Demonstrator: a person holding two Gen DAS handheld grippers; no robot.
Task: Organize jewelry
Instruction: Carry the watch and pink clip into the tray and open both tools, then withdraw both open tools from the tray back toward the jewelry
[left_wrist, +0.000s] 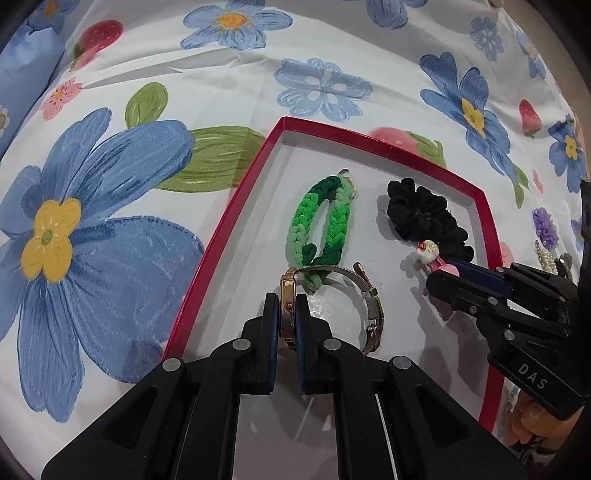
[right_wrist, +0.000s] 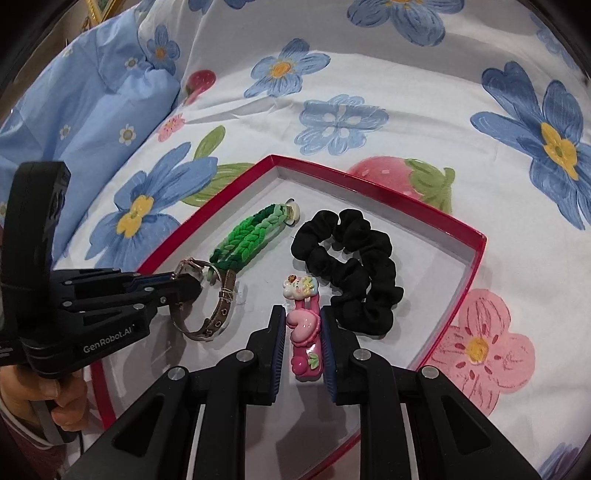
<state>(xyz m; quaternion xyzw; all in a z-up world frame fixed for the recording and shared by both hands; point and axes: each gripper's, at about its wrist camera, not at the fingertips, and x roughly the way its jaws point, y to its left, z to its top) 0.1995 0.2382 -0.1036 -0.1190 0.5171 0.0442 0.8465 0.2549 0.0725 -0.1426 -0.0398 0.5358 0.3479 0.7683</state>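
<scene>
A red-rimmed box (left_wrist: 229, 210) with a white floor lies on a flowered sheet. My left gripper (left_wrist: 286, 301) is shut on the case of a rose-gold watch (left_wrist: 287, 314), held on edge low over the box's near left part, its mesh strap (right_wrist: 221, 314) looping down to the floor. My right gripper (right_wrist: 302, 314) is shut on a pink hair clip (right_wrist: 304, 332) with a heart and a cartoon figure, low over the box's middle. A green braided band (left_wrist: 314, 221) and a black scrunchie (left_wrist: 421, 214) lie in the box beyond both grippers.
Outside the box's right rim a purple flower piece (left_wrist: 545, 225) and a pearl clip (left_wrist: 546, 254) rest on the sheet (left_wrist: 110, 184). A blue pillow (right_wrist: 92, 110) lies at the far left. A person's hand (right_wrist: 55, 398) holds the left gripper's handle.
</scene>
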